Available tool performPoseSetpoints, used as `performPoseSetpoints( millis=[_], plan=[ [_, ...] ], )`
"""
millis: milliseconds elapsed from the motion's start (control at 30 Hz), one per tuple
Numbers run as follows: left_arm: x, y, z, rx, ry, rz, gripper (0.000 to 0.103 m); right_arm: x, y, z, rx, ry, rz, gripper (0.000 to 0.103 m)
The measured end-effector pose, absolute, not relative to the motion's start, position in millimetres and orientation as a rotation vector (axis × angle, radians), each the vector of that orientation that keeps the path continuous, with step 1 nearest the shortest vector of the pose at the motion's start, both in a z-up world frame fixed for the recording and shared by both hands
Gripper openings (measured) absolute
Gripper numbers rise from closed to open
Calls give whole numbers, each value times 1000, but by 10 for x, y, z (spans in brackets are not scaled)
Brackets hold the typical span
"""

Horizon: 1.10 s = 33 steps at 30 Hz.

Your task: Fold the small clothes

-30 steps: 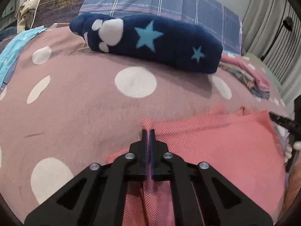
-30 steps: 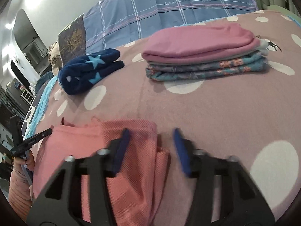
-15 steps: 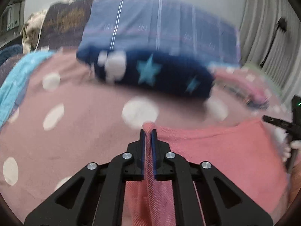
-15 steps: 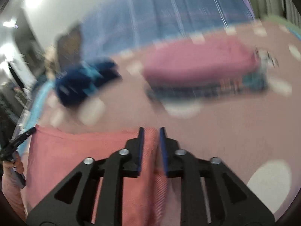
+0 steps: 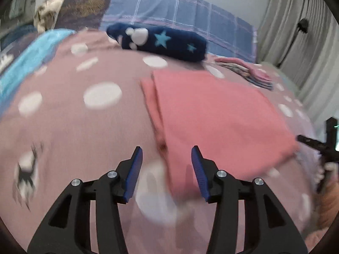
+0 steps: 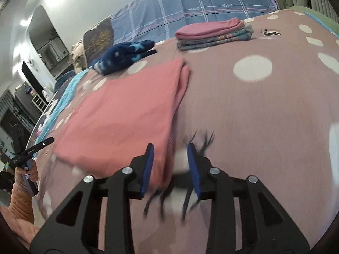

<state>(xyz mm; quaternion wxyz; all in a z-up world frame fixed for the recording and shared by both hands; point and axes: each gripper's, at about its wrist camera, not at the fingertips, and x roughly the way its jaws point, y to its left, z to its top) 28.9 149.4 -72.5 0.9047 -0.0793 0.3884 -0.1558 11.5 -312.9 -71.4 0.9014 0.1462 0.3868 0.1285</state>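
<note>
A salmon-pink garment [image 5: 214,114] lies folded flat on the polka-dot bedspread [image 5: 84,127]; it also shows in the right wrist view [image 6: 127,114]. My left gripper [image 5: 166,162] is open and empty, its jaws astride the garment's near left corner. My right gripper [image 6: 170,158] is open and empty, its jaws astride the garment's near right corner. Neither holds cloth. The right gripper's body [image 5: 317,146] shows at the right edge of the left wrist view, and the left gripper's body [image 6: 31,150] at the left edge of the right wrist view.
A navy star-print fleece [image 5: 161,42] lies at the back, also in the right wrist view [image 6: 125,55]. A stack of folded clothes [image 6: 214,33] sits back right. A blue plaid pillow [image 6: 190,8] lies behind. Curtains [image 5: 296,42] hang at the right.
Both grippers were shut on the pink garment's edge and lifted it; now both have opened, let it go and pulled back. The garment lies folded over, farther from me.
</note>
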Motion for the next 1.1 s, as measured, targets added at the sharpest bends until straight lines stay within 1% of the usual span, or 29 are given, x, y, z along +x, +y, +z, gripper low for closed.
performPoseSetpoints(
  millis=[167,267,300,333,367,400,467,533,567,667,767,867,967,1000,1033,1067,1100],
  plan=[
    [115,1404,-718,-154,774,-418,48,-56,-2992,-725,298,810,288,40],
    [255,1425,-878,-180,828,-388,48,-120,-2908,-714,284,805,293,42],
    [283,1444,-926,-200,845,-384,47,-153,-2899,-717,279,804,287,42],
    [322,1459,-974,-215,862,-378,29,-168,-2892,-718,277,803,281,42],
    [365,1460,-1011,-201,878,-344,15,-186,-2895,-719,282,803,275,42],
    [365,1472,-1024,-177,889,-312,12,-204,-2910,-722,289,805,265,42],
    [305,1524,-1017,-180,890,-287,12,-260,-2947,-744,301,806,258,42],
    [233,1506,-1009,-118,891,-232,6,-298,-2987,-780,302,810,250,42],
    [188,1466,-979,-75,886,-205,6,-305,-3010,-800,304,812,246,42],
    [135,1369,-837,-61,874,-180,6,-257,-3116,-843,338,815,238,42],
    [31,1014,-556,-15,791,-261,6,-195,-3161,-826,363,798,273,42],
    [-18,337,-399,91,756,-422,17,-149,-3147,-793,342,789,296,42],
    [-54,-343,-476,222,754,-538,34,-136,-3231,-732,327,769,291,42],
    [-70,-533,-514,271,744,-561,39,-134,-3267,-724,328,769,282,42],
    [-95,-746,-563,333,724,-577,41,-115,-3347,-712,339,771,259,42],
    [-128,-1015,-637,429,685,-585,41,-85,-3428,-704,356,776,241,36],
    [-123,-1162,-692,485,664,-591,41,-36,-3514,-700,382,787,216,27]
  ],
)
